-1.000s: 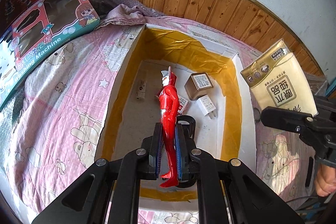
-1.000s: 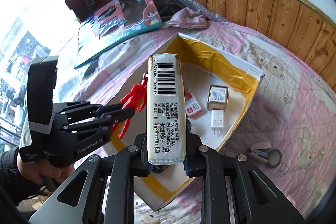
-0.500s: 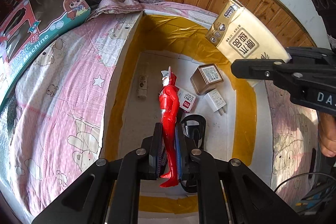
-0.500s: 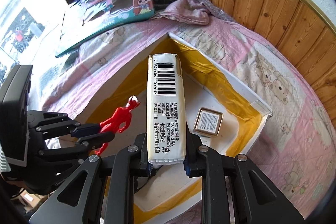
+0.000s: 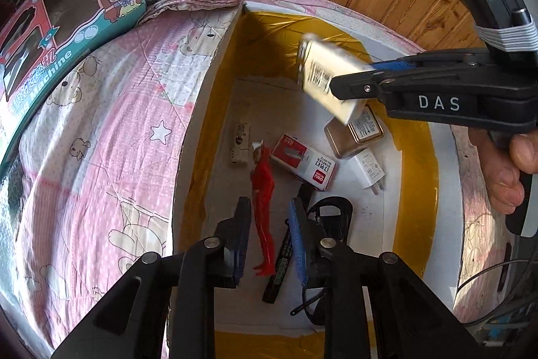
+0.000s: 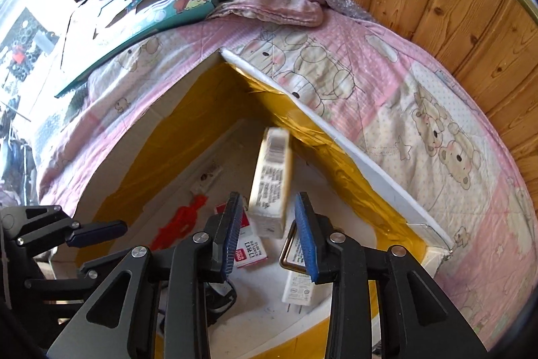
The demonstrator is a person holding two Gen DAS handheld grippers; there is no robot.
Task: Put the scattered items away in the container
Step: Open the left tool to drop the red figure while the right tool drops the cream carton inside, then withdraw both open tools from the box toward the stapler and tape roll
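Over the yellow-taped white cardboard box point(image 5: 447, 177) on the bed, both my left tongs point(image 5: 269, 224) and right tongs point(image 6: 270, 224) are spread; the red plastic figure point(image 5: 263, 190) and blurred cream tissue pack point(image 6: 270, 180) sit loose between them.

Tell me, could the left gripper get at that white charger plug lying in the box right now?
Probably yes. The left gripper is open above the box, and the white charger plug lies uncovered ahead to its right, though the right gripper hovers close by.

Red figure point(image 5: 263, 190) between parted fingers point(image 5: 239, 234)
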